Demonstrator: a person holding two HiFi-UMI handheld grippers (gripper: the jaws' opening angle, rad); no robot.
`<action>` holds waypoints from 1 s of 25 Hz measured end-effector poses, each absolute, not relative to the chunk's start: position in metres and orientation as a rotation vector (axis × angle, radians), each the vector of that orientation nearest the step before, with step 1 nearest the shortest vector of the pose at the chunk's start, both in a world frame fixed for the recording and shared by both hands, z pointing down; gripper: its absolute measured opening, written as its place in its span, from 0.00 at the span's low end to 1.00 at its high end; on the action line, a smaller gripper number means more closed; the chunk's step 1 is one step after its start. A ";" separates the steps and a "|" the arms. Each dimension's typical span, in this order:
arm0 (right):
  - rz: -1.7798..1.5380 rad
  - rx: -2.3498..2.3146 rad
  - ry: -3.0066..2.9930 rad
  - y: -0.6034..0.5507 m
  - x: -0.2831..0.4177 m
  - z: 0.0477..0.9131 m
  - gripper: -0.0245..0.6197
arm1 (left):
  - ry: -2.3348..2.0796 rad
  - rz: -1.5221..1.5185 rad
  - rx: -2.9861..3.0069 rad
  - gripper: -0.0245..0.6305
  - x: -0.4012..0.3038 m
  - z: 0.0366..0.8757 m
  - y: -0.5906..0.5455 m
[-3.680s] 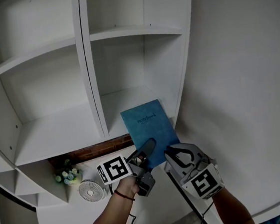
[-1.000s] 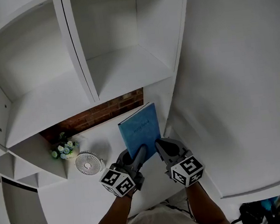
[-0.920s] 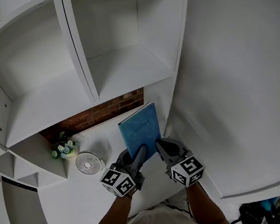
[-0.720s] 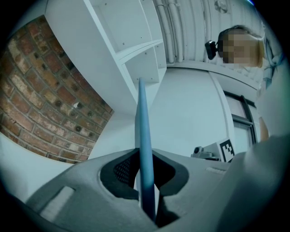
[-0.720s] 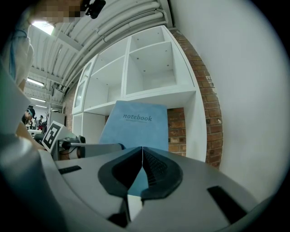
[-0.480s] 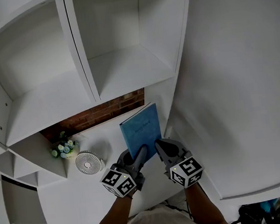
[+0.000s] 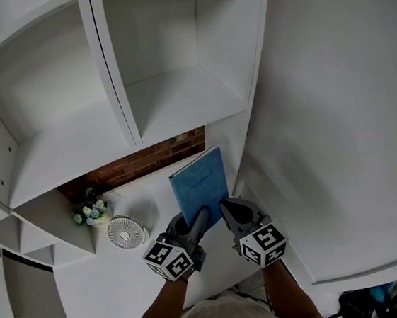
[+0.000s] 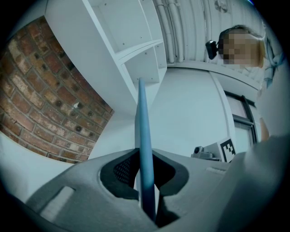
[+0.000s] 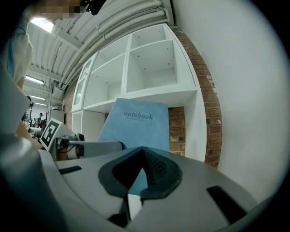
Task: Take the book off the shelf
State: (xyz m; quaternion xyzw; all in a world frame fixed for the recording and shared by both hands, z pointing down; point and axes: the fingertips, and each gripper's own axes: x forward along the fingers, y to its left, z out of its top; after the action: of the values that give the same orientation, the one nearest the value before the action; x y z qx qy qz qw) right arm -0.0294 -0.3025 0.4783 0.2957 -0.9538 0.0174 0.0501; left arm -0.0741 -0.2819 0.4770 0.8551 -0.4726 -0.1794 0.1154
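Observation:
A blue notebook (image 7: 200, 185) is held tilted in the air, below the white shelf unit (image 7: 177, 96) and above the white desk top. My left gripper (image 7: 200, 217) is shut on its lower left edge; in the left gripper view the notebook (image 8: 141, 131) runs edge-on between the closed jaws of that gripper (image 8: 146, 156). My right gripper (image 7: 225, 207) is shut on the lower right corner. The right gripper view shows the notebook's cover (image 9: 136, 124) rising from the closed jaws of the right gripper (image 9: 142, 152).
A small white fan (image 7: 126, 233) and a bunch of blue and white flowers (image 7: 90, 210) sit on the desk at the left. A strip of brick wall (image 7: 142, 161) shows under the shelf. A plain white wall (image 7: 337, 124) fills the right.
Since the earliest frame the notebook has come down and away from the shelf compartment, with both grippers on it. Over the last second it has barely moved.

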 end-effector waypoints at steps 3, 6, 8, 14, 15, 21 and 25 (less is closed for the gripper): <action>0.039 0.900 -2.895 -0.302 -0.029 0.479 0.06 | -1.385 -0.526 2.502 0.11 -0.074 0.477 -0.281; 0.040 0.903 -2.894 -0.302 -0.028 0.479 0.06 | -1.385 -0.526 2.500 0.11 -0.074 0.478 -0.281; 0.039 0.907 -2.894 -0.302 -0.028 0.478 0.06 | -1.387 -0.526 2.497 0.11 -0.074 0.478 -0.281; 0.032 0.909 -2.892 -0.302 -0.028 0.478 0.06 | -1.387 -0.528 2.495 0.11 -0.074 0.478 -0.281; 0.031 0.909 -2.891 -0.302 -0.028 0.478 0.06 | -1.387 -0.529 2.495 0.11 -0.074 0.477 -0.281; 0.026 0.912 -2.890 -0.302 -0.027 0.477 0.06 | -1.386 -0.531 2.498 0.11 -0.074 0.476 -0.281; 0.022 0.914 -2.886 -0.302 -0.027 0.477 0.06 | -1.383 -0.527 2.497 0.11 -0.073 0.476 -0.281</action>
State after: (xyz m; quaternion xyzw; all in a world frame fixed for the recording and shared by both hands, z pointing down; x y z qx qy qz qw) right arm -0.0271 -0.3016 0.4768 0.3015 -0.9517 0.0071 0.0570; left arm -0.0732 -0.2808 0.4757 0.8541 -0.4730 -0.1804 0.1194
